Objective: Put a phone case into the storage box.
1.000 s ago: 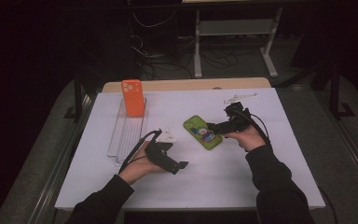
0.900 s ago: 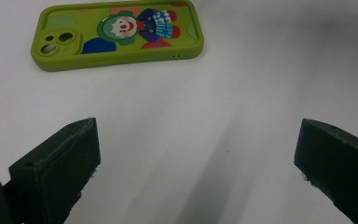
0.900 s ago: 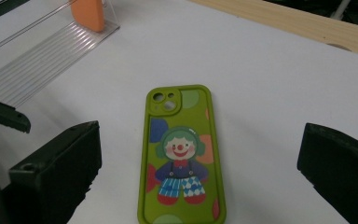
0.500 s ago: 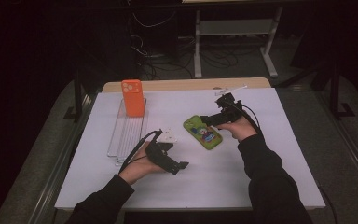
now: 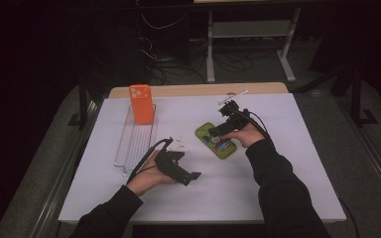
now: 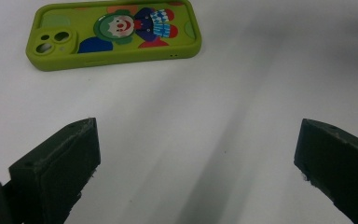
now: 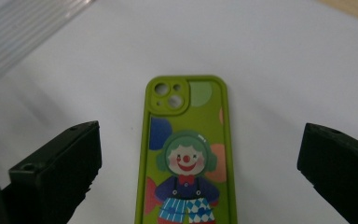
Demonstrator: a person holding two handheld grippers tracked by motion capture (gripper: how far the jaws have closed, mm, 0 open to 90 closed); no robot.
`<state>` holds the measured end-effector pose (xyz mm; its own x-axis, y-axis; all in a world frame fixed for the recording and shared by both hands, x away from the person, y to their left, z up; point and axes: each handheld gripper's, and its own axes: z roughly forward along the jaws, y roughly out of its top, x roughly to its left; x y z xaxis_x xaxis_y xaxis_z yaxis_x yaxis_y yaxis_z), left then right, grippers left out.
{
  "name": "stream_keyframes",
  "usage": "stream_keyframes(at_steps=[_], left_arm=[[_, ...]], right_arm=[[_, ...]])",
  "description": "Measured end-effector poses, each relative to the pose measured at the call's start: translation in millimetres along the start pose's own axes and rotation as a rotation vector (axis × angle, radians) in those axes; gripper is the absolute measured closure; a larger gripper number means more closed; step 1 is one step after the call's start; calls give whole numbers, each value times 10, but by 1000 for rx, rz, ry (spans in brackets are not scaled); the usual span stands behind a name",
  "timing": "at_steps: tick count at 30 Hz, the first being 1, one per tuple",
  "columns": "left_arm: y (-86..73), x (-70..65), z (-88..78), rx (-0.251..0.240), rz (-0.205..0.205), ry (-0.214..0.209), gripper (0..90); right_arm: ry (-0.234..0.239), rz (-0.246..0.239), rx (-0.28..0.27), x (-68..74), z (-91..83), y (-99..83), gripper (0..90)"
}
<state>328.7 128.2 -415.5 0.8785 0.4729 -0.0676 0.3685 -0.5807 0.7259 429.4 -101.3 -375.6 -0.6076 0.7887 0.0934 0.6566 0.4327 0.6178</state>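
A green phone case printed with a clown lies flat on the white table, back side up. My right gripper hovers just above its far end, jaws wide open. In the right gripper view the green case sits between the open jaws of the right gripper, camera cutout away from me. My left gripper rests low on the table, left of and nearer than the case, open with nothing in it. The left gripper view has the green case lying ahead of the left gripper.
An orange phone case stands upright at the far end of a clear ribbed rack on the left. A small white piece lies beside the rack. A thin white item lies near the table's far edge.
My right gripper has moved left and away from the person, ending above the far end of the green case. The left gripper has stayed in place.
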Motion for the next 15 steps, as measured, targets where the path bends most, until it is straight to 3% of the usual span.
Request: stream_keyframes(at_steps=[3,4,7,8,10,12,15], left_arm=[[3,4,-9,19,12,4,0],[8,16,-8,17,36,9,0],[7,-1,1,6,19,2,0],[0,-16,8,6,-5,-2,0],[1,-10,8,8,6,1,0],[-3,-20,12,10,-12,-5,0],[0,-9,9,14,6,-2,0]], right_arm=[[-2,4,36,16,62,-15,0],[0,-3,53,16,89,-20,0],[3,-13,89,31,152,-36,0],[2,-16,104,37,176,-39,0],[-5,-32,127,48,227,-53,0],[-11,-21,152,62,263,-59,0],[-22,-24,193,69,323,-81,0]])
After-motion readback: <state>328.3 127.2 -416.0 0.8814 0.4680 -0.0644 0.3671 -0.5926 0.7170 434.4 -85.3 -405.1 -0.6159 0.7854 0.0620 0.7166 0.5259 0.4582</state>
